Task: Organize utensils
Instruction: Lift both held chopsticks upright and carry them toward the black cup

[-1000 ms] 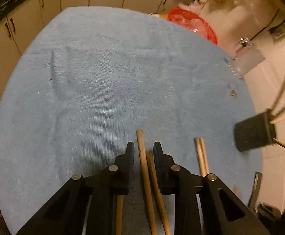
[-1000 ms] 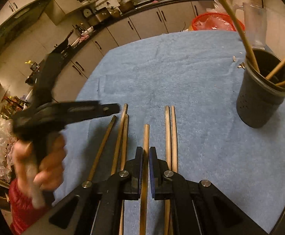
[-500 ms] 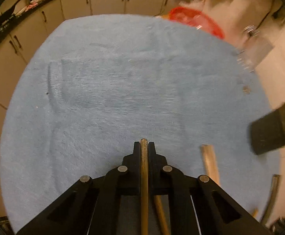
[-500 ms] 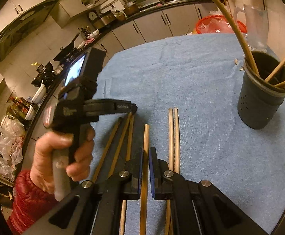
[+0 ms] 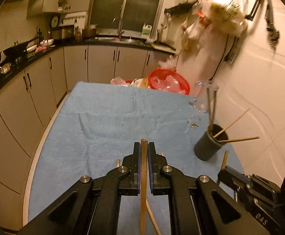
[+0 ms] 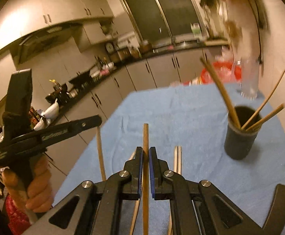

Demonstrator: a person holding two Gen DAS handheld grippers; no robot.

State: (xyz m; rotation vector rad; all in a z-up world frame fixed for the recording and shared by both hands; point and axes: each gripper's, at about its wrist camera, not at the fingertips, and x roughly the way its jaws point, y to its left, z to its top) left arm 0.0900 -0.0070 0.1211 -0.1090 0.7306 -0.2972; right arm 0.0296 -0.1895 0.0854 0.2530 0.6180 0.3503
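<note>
My left gripper [image 5: 144, 146] is shut on a wooden chopstick [image 5: 143, 178] and holds it above the blue towel [image 5: 111, 117]. My right gripper [image 6: 146, 150] is shut on another wooden chopstick [image 6: 145, 168], also lifted off the towel. A dark round utensil holder [image 6: 240, 137] with several chopsticks stands at the right; it also shows in the left wrist view [image 5: 210, 145]. More chopsticks [image 6: 177, 156] lie on the towel under the right gripper. The left gripper with the hand on it shows in the right wrist view [image 6: 91, 120], its chopstick [image 6: 101, 152] hanging below.
A red basket [image 5: 167, 80] with plastic bags sits at the table's far edge. A clear glass jug [image 5: 203, 98] stands behind the holder. Small crumbs [image 5: 193, 124] lie near it. Kitchen cabinets [image 5: 34, 90] run along the left and back.
The left gripper closed on a chopstick. Both grippers then rose from the towel with their chopsticks and tilted up, so the kitchen is now in view.
</note>
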